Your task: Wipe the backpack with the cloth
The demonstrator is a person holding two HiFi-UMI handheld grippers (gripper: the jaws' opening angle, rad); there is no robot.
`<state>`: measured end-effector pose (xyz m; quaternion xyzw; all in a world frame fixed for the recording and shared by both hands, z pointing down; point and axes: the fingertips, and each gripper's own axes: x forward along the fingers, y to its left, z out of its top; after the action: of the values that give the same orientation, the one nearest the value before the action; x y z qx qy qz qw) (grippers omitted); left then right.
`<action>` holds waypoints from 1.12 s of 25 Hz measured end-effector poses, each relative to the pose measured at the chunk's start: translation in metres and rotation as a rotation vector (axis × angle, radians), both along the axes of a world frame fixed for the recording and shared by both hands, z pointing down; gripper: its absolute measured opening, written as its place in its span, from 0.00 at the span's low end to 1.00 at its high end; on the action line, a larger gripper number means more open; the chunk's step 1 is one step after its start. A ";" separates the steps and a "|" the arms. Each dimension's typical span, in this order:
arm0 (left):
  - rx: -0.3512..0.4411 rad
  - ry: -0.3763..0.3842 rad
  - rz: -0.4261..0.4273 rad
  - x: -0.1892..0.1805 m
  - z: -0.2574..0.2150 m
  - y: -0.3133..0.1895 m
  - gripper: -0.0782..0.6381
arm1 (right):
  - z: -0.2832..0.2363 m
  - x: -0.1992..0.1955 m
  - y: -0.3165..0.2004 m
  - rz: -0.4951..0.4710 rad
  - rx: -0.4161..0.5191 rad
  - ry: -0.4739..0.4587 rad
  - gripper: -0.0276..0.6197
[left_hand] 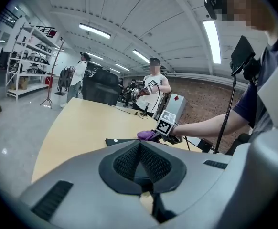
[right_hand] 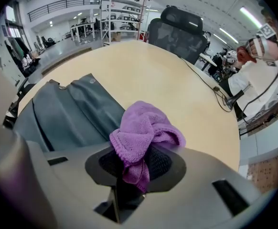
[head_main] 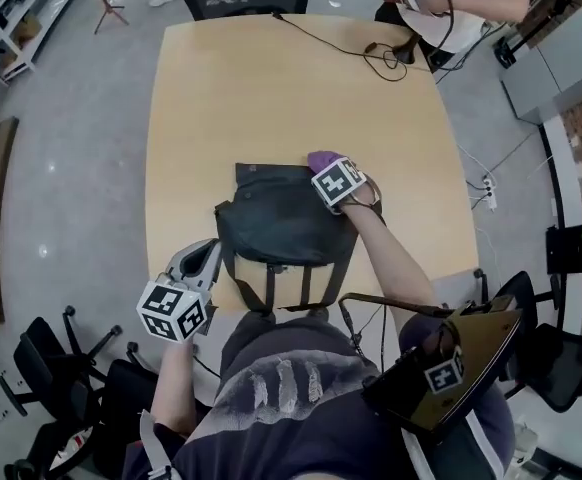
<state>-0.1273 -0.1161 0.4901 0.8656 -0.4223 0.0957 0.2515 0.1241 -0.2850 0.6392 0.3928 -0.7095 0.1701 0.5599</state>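
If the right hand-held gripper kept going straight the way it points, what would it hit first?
Probably the bare table, just past the cloth that the right hand-held gripper grips. The backpack lies left of that line. How steeply the gripper tilts down is hard to judge.

This is looking like a robotics lab or workshop hall: metal shelves [left_hand: 34, 56] are standing along a wall, strip lights [left_hand: 95, 31] are shining under a high ceiling, a wood table [head_main: 271, 88] is sitting on grey concrete floor [head_main: 61, 188], cables [head_main: 386, 58] are trailing across it, and other people [left_hand: 153, 85] are handling marker-cube gear
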 end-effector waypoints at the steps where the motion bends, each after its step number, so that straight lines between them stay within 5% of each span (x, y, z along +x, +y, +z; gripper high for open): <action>1: 0.002 0.004 0.010 0.000 0.000 -0.004 0.12 | 0.000 -0.013 0.000 -0.020 -0.002 -0.008 0.20; 9: 0.022 0.028 0.060 0.003 -0.005 -0.022 0.12 | 0.008 -0.102 0.004 -0.145 -0.050 -0.060 0.19; 14: 0.008 0.029 0.036 -0.017 0.000 -0.024 0.12 | 0.008 -0.163 0.013 -0.206 -0.095 -0.175 0.19; 23: 0.020 0.027 -0.001 -0.050 -0.007 -0.028 0.12 | -0.010 -0.251 0.037 -0.216 -0.184 -0.484 0.19; 28: 0.031 0.028 -0.021 -0.065 -0.014 -0.030 0.12 | -0.066 -0.266 0.033 -0.087 -0.194 -0.777 0.20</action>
<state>-0.1924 -0.1457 0.4757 0.8662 -0.4293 0.0741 0.2448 -0.1415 -0.2518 0.5730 0.2141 -0.8650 0.3480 0.2913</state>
